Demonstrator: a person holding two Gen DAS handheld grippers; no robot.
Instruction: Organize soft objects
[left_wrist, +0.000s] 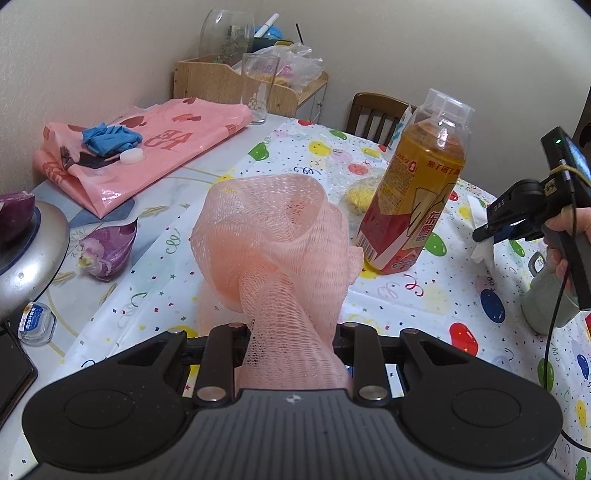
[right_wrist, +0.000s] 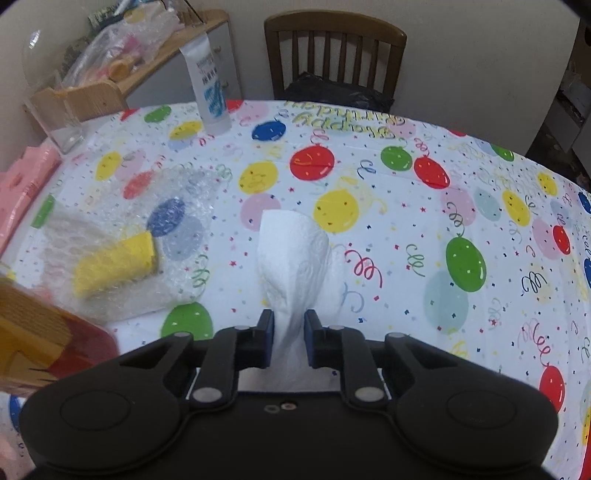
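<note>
Left tongs pinching pink mesh sponge at its gathered neck, bulk ballooning forward and up, clear of the surface. Right tongs clamped on white paper towel, waist squeezed between the blue pads, long axis running straight ahead, away from the tongs; far end apparently raised, contact with the surface unclear. Both tongs loaded, so no free one for a third pick. Yellow sponge on bubble wrap, lying left-forward of right tongs, long axis slanted up-right; beyond tea bottle from left tongs. Right side probably nearer, though tea bottle close on that line. Likely next: drop one load first.
</note>
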